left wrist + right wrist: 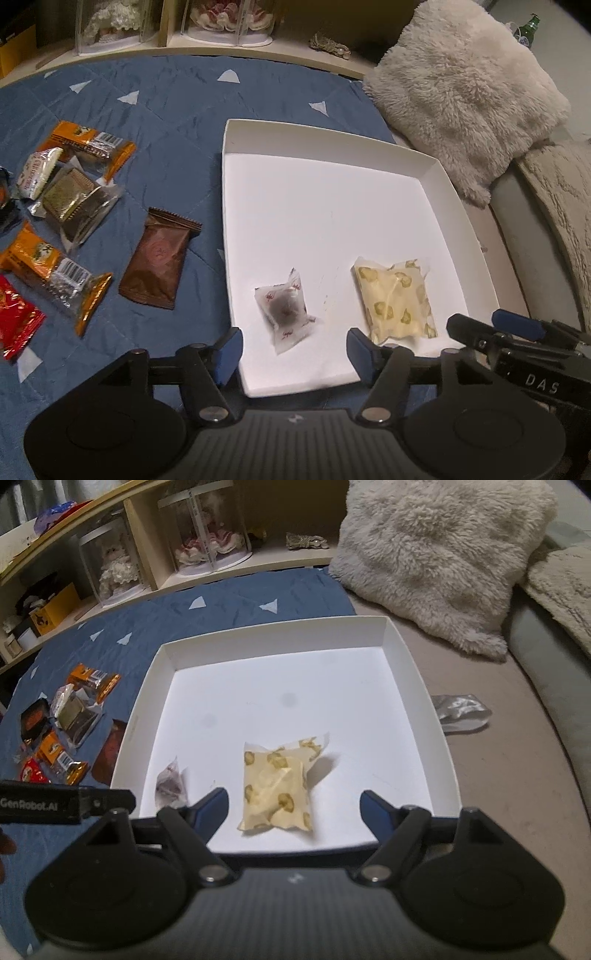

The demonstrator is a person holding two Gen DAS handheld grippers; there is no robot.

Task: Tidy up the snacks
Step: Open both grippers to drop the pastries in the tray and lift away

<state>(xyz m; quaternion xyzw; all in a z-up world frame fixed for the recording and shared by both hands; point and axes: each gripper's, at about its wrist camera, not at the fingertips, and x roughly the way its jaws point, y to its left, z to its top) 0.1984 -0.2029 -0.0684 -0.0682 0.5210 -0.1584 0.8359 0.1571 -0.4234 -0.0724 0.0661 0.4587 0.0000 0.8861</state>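
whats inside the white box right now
Two snacks lie in the white box, near its front edge: a clear packet with a dark sweet and a yellow patterned packet. The strip nearest the tongs is hidden.

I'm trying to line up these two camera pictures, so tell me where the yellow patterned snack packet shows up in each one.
Left wrist view: the yellow patterned packet lies low and right in the white box, just beyond the right tip of the left tongs.
Right wrist view: the packet lies low centre, between the open tips of the right tongs.
Shared landmark: the small clear packet to its left.
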